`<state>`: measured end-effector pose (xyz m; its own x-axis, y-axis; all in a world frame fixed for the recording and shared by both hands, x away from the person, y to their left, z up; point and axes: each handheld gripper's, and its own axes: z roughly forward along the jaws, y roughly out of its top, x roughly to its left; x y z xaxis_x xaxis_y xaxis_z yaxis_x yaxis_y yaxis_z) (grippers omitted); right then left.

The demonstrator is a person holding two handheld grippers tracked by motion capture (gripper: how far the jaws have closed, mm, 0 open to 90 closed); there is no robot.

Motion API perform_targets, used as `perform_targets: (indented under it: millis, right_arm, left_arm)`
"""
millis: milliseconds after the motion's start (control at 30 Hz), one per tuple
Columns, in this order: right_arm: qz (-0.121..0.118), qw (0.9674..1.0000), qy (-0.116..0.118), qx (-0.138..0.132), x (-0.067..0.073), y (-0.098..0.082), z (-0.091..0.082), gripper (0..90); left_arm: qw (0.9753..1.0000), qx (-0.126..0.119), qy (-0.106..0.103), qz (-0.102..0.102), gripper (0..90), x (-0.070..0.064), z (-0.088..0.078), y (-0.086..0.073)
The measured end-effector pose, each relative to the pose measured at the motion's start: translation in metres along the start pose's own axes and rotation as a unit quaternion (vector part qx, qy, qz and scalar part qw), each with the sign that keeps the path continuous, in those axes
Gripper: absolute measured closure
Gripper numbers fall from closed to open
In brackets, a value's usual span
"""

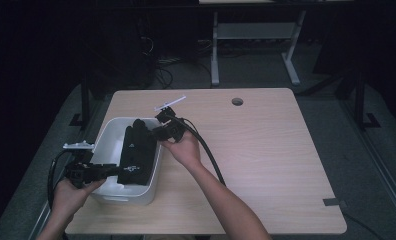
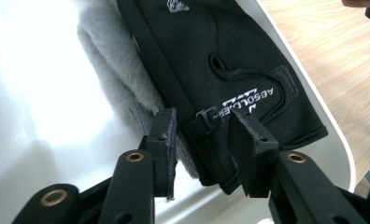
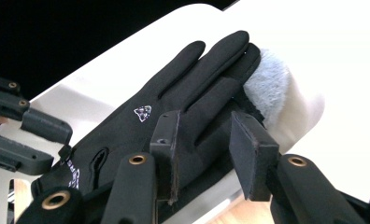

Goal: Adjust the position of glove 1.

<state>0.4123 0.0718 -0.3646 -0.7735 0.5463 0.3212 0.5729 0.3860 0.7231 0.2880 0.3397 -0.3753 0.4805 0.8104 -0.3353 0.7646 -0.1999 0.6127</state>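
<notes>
A white rectangular plastic bin (image 1: 148, 187) sits near the front left of a pale wooden table (image 1: 266, 160). A black fabric glove with white printed lettering near its cuff (image 1: 137, 155) lies slanted in the bin, cuff end resting over the near rim and fingers pointing toward the far end. Beneath it, a grey fleecy piece (image 2: 113, 60) shows along one edge; whether it is a lining or a second item cannot be told.

The left gripper (image 1: 115, 171) comes in level from the bin's near left side, held by the left hand (image 1: 71, 195) just outside the bin wall. Its jaws stand partly apart with the glove's cuff end directly ahead of them; in the left gripper view a small buckle strap (image 2: 202, 115) shows in the gap, and the pads do not press on the cloth.

The right gripper (image 1: 157, 131) reaches over the bin's far right rim, the right hand (image 1: 186, 150) wrapped round its body and the forearm running back toward the table's near edge. Its jaws are likewise partly apart, the glove's fingers lying just beyond and below them, unpinched. A thick black cable (image 1: 211, 155) curves from this gripper across the table beside the forearm. The bin's rim lies between each hand and the glove.
</notes>
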Motion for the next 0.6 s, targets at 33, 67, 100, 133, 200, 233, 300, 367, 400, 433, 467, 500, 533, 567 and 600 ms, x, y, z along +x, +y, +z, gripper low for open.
perform_targets:
  millis: [33, 67, 100, 133, 200, 233, 300, 367, 400, 433, 467, 500, 533, 567, 600]
  right_arm:
    - [0.001, 1.0, -0.004, 0.0, -0.001, 0.0, -0.002, 61.3]
    - [0.001, 1.0, -0.004, 0.0, -0.001, 0.0, -0.002, 61.3]
    - [0.005, 1.0, -0.002, -0.001, -0.001, 0.001, -0.005, 60.1]
    - [0.005, 1.0, -0.002, -0.001, -0.001, 0.001, -0.005, 60.1]
    - [0.004, 1.0, -0.004, -0.002, -0.003, 0.001, -0.008, 59.6]
    - [0.002, 1.0, -0.002, -0.005, -0.004, 0.0, -0.011, 58.7]
    - [0.002, 1.0, -0.002, -0.007, -0.005, 0.0, -0.013, 58.0]
    - [0.002, 1.0, -0.003, -0.007, -0.007, 0.0, -0.017, 57.0]
    - [0.002, 1.0, -0.003, -0.007, -0.007, 0.0, -0.017, 57.0]
    - [0.002, 0.9999, -0.005, -0.009, -0.009, 0.0, -0.021, 56.3]
    - [0.002, 0.9999, -0.005, -0.01, -0.009, 0.0, -0.023, 55.8]
    - [0.003, 0.9999, -0.007, -0.011, -0.01, 0.0, -0.025, 55.5]
    - [0.003, 0.9999, -0.007, -0.011, -0.01, 0.0, -0.025, 55.5]
    - [0.005, 0.9999, -0.007, -0.014, -0.012, 0.0, -0.029, 54.5]
    - [0.004, 0.9998, -0.007, -0.016, -0.012, 0.0, -0.032, 53.6]
  left_arm:
    - [1.0, -0.001, 0.001, 0.0, 60.2, 0.0, -0.001, 0.001]
    - [1.0, -0.001, 0.004, 0.002, 60.2, 0.0, -0.001, 0.002]
    - [1.0, -0.004, 0.006, 0.0, 58.3, 0.0, -0.002, 0.002]
    - [1.0, -0.007, 0.006, 0.0, 58.3, 0.0, -0.002, 0.003]
    - [0.9999, -0.009, 0.005, -0.002, 57.5, -0.001, -0.003, 0.003]
    - [0.9999, -0.011, 0.008, 0.004, 58.9, -0.001, -0.004, 0.004]
    - [0.9999, -0.014, 0.007, 0.005, 59.2, -0.002, -0.005, 0.005]
    - [0.9998, -0.015, 0.007, 0.008, 58.6, -0.003, -0.005, 0.006]
    - [0.9998, -0.015, 0.007, 0.008, 58.4, -0.003, -0.005, 0.006]
    - [0.9997, -0.024, 0.005, 0.004, 57.9, -0.005, -0.006, 0.008]
    - [0.9997, -0.024, 0.005, 0.004, 57.1, -0.005, -0.006, 0.008]
    - [0.9996, -0.029, 0.007, 0.004, 56.5, -0.005, -0.007, 0.009]
    - [0.9996, -0.029, 0.007, 0.004, 56.4, -0.005, -0.007, 0.009]
    - [0.9995, -0.029, 0.008, 0.006, 56.0, -0.005, -0.007, 0.01]
    - [0.9996, -0.029, 0.006, 0.005, 55.4, -0.004, -0.008, 0.011]
